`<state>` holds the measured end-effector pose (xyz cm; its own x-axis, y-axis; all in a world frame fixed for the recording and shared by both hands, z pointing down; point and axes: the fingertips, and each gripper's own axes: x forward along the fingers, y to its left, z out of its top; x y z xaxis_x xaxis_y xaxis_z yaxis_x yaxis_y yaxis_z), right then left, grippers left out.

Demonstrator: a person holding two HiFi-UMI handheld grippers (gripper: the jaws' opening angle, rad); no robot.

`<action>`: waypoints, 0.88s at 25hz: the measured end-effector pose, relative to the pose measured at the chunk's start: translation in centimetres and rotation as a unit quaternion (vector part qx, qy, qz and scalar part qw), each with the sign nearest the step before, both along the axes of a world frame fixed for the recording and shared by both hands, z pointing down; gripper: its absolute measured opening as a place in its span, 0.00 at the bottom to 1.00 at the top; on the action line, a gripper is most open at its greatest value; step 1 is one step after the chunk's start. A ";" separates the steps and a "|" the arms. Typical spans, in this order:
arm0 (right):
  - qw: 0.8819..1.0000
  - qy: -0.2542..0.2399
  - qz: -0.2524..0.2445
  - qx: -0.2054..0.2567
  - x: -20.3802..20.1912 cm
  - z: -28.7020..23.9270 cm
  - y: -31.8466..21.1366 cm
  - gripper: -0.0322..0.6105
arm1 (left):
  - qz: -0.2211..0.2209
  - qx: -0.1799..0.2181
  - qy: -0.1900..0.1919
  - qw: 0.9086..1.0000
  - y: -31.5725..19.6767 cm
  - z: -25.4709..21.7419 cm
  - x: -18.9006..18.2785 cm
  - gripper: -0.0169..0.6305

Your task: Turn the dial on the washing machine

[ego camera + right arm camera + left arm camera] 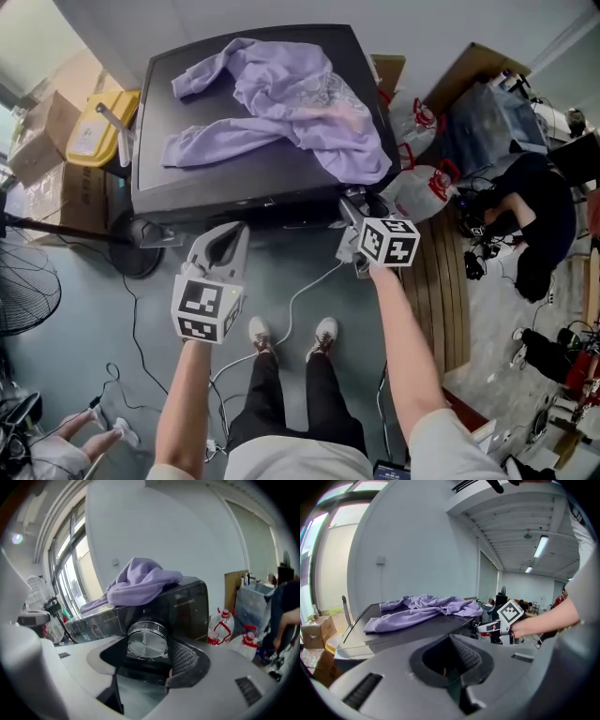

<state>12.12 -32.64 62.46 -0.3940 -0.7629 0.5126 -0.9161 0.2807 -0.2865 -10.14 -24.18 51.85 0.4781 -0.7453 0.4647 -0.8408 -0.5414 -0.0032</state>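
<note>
The dark washing machine (187, 183) stands before me with a purple hoodie (281, 98) spread over its lid. In the right gripper view the silver dial (147, 641) on the machine's front panel (187, 606) sits between the jaws of my right gripper (149, 660). The jaws stand wide, the ribbed right pad (183, 658) is close beside the dial's rim, and a gap shows on the dial's left. From the head view the right gripper (354, 206) hides the dial. My left gripper (228, 236) hangs open and empty in front of the machine, left of the right one.
A yellow container (98, 127) and cardboard boxes (42, 141) stand left of the machine, with a fan (23, 286) nearer. Plastic jugs (422, 187), a wooden pallet (445, 291) and a crouching person (539, 220) are on the right. A white cable (300, 300) crosses the floor.
</note>
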 end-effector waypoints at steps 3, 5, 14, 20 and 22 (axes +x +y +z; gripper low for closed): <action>0.998 -0.058 0.011 -0.017 0.1 0.1 -0.1 0.49 | 0.002 -0.001 0.009 1.000 0.0 -0.1 0.5 0.05; 0.995 -0.089 0.013 -0.030 0.1 0.1 -0.1 0.49 | 0.002 -0.003 0.014 1.000 0.0 -0.1 0.6 0.05; 0.960 -0.257 0.045 -0.098 0.1 0.0 0.1 0.49 | -0.003 -0.012 0.041 0.999 0.5 -0.2 1.5 0.05; 0.928 -0.347 0.076 -0.114 0.3 0.1 0.2 0.49 | -0.007 -0.017 0.055 0.998 0.8 -0.3 1.9 0.05; 0.936 -0.329 0.074 -0.096 0.2 -0.1 0.3 0.49 | -0.009 -0.018 0.054 0.998 1.0 -0.3 1.9 0.05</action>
<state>12.29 -32.33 62.38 -0.5702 -0.7528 0.3288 -0.5480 0.0503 -0.8350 -8.21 -23.22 51.60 0.5135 -0.7382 0.4375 -0.8447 -0.5244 0.1068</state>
